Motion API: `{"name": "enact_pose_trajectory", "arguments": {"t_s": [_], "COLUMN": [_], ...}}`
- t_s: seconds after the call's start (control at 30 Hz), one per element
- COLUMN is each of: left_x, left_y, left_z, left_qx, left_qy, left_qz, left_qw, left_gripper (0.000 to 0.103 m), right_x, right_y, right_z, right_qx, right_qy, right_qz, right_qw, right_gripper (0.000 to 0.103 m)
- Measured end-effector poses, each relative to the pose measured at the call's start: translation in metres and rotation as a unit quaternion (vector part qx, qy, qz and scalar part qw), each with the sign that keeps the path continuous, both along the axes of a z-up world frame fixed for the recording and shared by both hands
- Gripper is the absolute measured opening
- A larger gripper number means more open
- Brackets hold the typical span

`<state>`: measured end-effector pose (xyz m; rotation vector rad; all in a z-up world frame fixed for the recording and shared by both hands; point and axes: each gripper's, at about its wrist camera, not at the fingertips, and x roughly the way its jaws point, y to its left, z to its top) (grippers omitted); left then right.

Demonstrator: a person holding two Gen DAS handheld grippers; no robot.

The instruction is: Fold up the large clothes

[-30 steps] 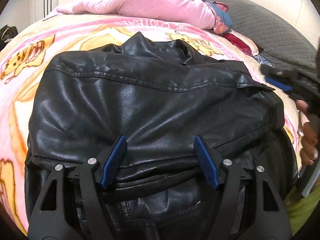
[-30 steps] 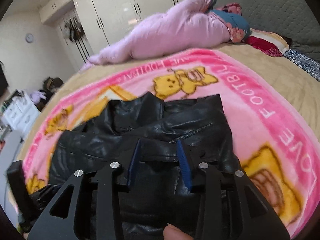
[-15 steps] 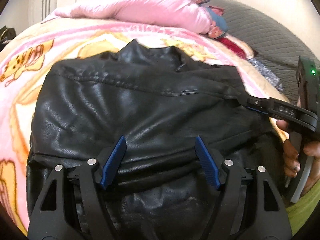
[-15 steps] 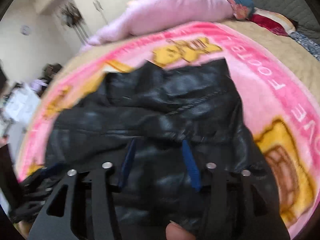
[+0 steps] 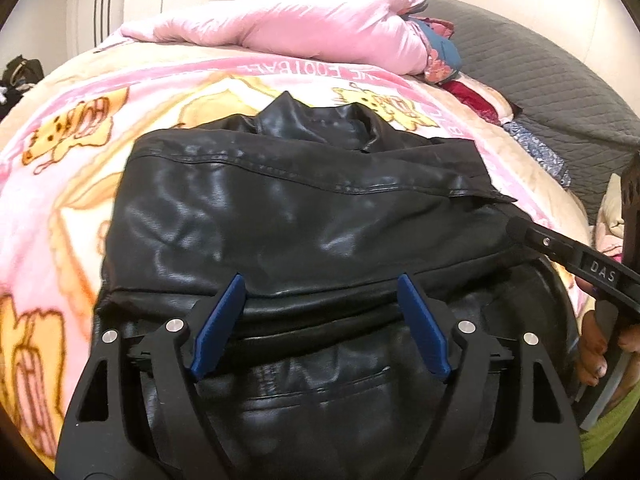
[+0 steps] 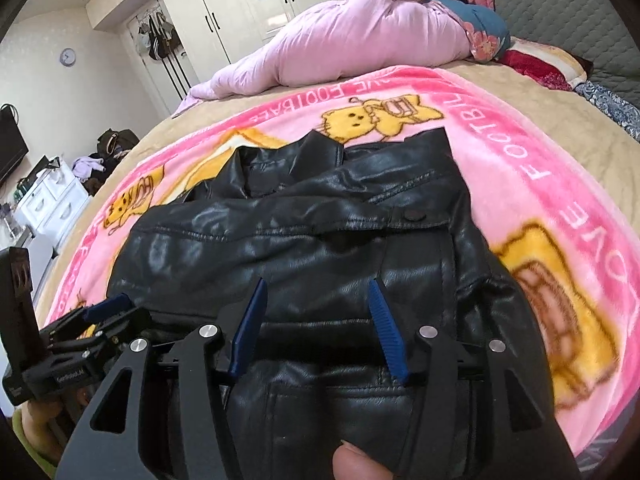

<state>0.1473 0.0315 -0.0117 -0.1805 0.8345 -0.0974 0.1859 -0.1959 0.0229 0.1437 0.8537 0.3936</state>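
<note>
Leather jacket (image 5: 304,216) lies folded on pink blanket (image 6: 536,184) on bed, long axis crosswise, directly ahead of you. Left claw (image 5: 320,320) spread, just opening, over near fold, pinching nothing. Right claw (image 6: 316,324) likewise, nearer buttoned edge.

jacket (image 5: 304,216): black leather-look, glossy, creased;
blanket (image 6: 532,184): pink fleecy cloth, matt;
left tool (image 5: 320,328) pads: ribbed blue plastic
</note>
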Motion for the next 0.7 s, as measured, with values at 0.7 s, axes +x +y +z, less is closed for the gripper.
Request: {"name": "enact_pose_trajectory", "arguments": {"t_s": [0.7], "left_x": [-0.015], "left_y": [0.017], "left_z": [0.006], "left_qx": [-0.053], "left_qy": [0.005], "left_qz": [0.02], "left_qw": [0.9984], "left_gripper": [0.084], "right_x": [-0.022], "right_y": [0.0], "right_z": [0.001], "right_qx": [0.006], "right_qy": [0.02], "right_qz": [-0.009], "right_qw": [1.0], "right_gripper": [0.077]}}
